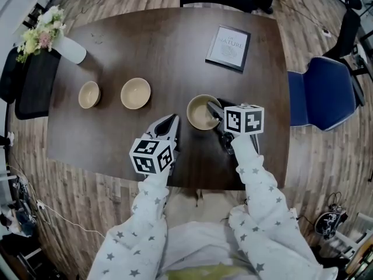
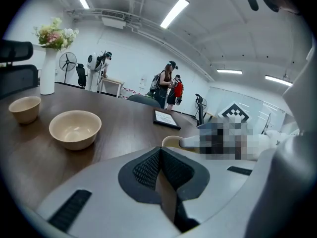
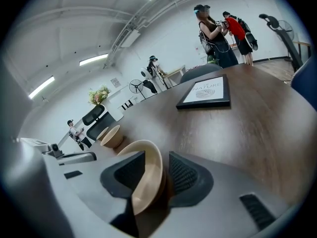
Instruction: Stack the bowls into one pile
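Observation:
Three beige bowls stand apart on the dark wooden table (image 1: 163, 45): a small bowl (image 1: 89, 94) at the left, a medium bowl (image 1: 136, 93) beside it, and a third bowl (image 1: 200, 113) to the right. My right gripper (image 1: 214, 111) straddles the near right rim of the third bowl (image 3: 147, 177), one pad inside and one outside, with a gap beside the wall, so it is open. My left gripper (image 1: 173, 119) hangs shut and empty just left of that bowl, its pads (image 2: 148, 168) meeting. The left gripper view shows the medium bowl (image 2: 75, 129) and small bowl (image 2: 25, 108) ahead to the left.
A framed print (image 1: 228, 48) lies at the table's far right. A white vase with flowers (image 1: 70, 48) stands at the far left corner. A blue chair (image 1: 323, 92) is at the right side, a black chair (image 1: 35, 83) at the left. People stand far behind.

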Demonstrator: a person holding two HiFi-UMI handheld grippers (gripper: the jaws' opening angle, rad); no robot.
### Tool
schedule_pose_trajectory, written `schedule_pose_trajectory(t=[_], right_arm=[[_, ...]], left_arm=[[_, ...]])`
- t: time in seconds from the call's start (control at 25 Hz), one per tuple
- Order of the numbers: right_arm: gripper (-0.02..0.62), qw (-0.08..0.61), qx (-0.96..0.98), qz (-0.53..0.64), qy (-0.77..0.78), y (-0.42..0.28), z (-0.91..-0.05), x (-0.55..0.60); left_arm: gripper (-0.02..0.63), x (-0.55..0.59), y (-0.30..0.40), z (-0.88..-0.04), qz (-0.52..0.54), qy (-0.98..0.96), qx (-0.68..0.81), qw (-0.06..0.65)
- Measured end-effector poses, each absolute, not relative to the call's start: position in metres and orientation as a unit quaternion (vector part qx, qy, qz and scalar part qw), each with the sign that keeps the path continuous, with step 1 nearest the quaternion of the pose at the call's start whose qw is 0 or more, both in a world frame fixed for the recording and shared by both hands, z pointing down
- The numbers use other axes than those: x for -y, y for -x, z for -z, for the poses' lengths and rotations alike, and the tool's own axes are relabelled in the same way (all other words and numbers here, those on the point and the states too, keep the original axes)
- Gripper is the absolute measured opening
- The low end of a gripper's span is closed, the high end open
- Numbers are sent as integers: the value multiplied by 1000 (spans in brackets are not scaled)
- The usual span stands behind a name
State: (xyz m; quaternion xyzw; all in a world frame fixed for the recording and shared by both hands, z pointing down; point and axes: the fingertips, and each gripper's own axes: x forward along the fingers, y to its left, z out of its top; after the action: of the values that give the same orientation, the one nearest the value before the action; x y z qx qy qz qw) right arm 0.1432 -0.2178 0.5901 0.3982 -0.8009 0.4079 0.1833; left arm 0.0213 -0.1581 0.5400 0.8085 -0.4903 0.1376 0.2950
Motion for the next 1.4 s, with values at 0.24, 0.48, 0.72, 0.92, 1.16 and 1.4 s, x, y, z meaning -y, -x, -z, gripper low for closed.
schedule_pose_trajectory(t=[0.24, 0.48, 0.72, 0.92, 1.16, 1.4], right_arm=[[82, 185, 794, -422, -397, -142, -594, 216], [54, 167, 795, -427, -398, -139, -587, 218], [52, 124, 805, -428, -390, -132, -569, 215], [52, 85, 812, -433, -381, -121, -552, 218], [52, 51, 815, -438, -376, -110, -537, 220], [52, 33, 816, -437, -376, -93, -529, 217]], left_arm=[[26, 152, -16, -542, -130, -801, 499, 304], [25, 150, -7, -536, -117, -792, 517, 302], [26, 142, 0, -523, -97, -779, 543, 298], [25, 140, 12, -510, -74, -766, 571, 287], [25, 134, 29, -496, -47, -747, 602, 278], [25, 128, 50, -489, -34, -734, 621, 271]])
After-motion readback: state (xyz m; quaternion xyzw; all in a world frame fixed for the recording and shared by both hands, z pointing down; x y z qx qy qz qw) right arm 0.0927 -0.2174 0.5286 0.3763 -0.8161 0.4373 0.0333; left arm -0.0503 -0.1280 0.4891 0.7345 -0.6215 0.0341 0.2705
